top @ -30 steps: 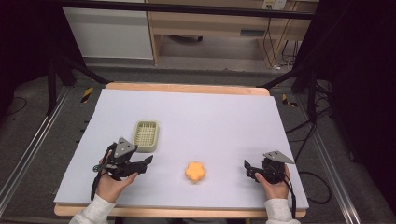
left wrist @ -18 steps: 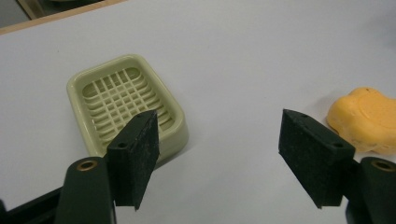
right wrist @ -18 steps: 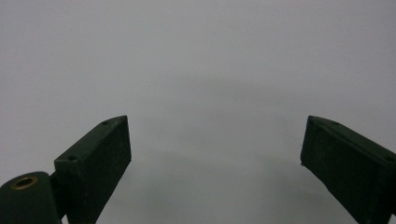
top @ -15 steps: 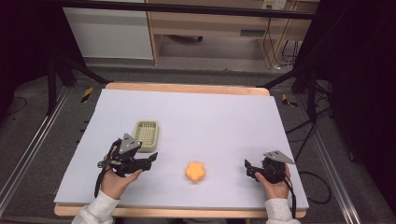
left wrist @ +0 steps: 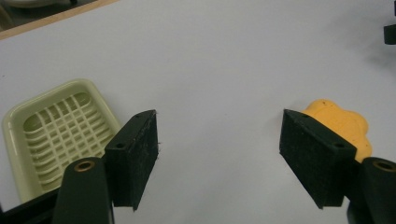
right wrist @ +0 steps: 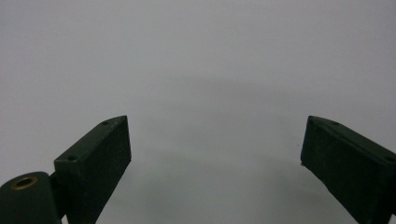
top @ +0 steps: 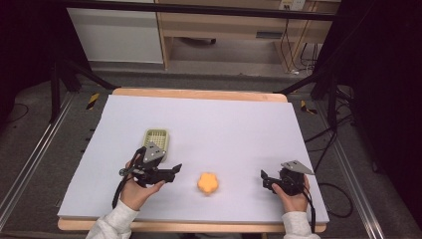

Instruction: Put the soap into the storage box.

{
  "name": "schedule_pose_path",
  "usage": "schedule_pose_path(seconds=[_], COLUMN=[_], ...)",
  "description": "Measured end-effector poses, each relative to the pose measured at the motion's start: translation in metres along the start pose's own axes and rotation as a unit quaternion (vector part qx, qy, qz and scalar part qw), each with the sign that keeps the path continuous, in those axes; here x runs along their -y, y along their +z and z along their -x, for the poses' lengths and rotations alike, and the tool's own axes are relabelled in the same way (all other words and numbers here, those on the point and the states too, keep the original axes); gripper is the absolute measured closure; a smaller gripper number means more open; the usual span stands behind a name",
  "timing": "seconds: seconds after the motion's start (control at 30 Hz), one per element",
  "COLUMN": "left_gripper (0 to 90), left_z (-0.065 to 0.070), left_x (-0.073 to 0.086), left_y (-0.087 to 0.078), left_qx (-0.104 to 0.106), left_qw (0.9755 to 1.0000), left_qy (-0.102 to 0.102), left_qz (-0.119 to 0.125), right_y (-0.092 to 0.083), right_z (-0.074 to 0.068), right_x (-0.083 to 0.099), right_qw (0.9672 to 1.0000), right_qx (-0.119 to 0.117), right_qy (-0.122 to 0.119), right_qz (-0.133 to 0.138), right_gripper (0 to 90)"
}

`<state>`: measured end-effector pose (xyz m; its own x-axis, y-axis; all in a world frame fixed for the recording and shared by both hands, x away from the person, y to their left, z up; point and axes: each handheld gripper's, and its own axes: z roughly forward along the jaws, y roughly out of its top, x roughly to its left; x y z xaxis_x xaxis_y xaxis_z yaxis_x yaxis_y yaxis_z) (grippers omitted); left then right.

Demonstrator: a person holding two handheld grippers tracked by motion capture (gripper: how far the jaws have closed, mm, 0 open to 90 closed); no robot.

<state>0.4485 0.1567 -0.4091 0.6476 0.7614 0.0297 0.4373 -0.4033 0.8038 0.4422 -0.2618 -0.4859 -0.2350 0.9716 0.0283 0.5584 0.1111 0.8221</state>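
Observation:
An orange flower-shaped piece lies on the white table cover near the front middle. A pale green slotted tray sits to its left and farther back, with nothing in it. My left gripper hovers just in front of the tray, pointing right toward the orange piece, and it is open and holds nothing. In the left gripper view the tray is beside the left jaw, and the orange piece is partly hidden behind the right jaw. My right gripper rests at the front right, open over bare cover.
The white cover spans a wooden table with a bare strip along the far edge. Metal rails, black stand legs and cables lie on the floor on both sides. A dark part of the other gripper shows at the top right of the left gripper view.
My left gripper has moved right and a little farther from the table's front edge, closer to the orange piece. The right gripper, the tray and the orange piece have stayed put.

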Motion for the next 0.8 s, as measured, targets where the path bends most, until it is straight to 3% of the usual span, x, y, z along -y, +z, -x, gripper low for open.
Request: schedule_pose_path(seconds=[0.8], left_gripper=[26.3], left_z=[0.03], left_x=[-0.016], left_y=[0.023], left_qx=[0.041], left_qw=[0.9985], left_qy=[0.026], left_qz=[-0.026], right_y=[0.0], right_z=[-0.001], right_x=[-0.001], right_qw=[1.0], right_qx=[0.007], right_qy=[0.003], right_qz=[0.005], right_gripper=[9.1])
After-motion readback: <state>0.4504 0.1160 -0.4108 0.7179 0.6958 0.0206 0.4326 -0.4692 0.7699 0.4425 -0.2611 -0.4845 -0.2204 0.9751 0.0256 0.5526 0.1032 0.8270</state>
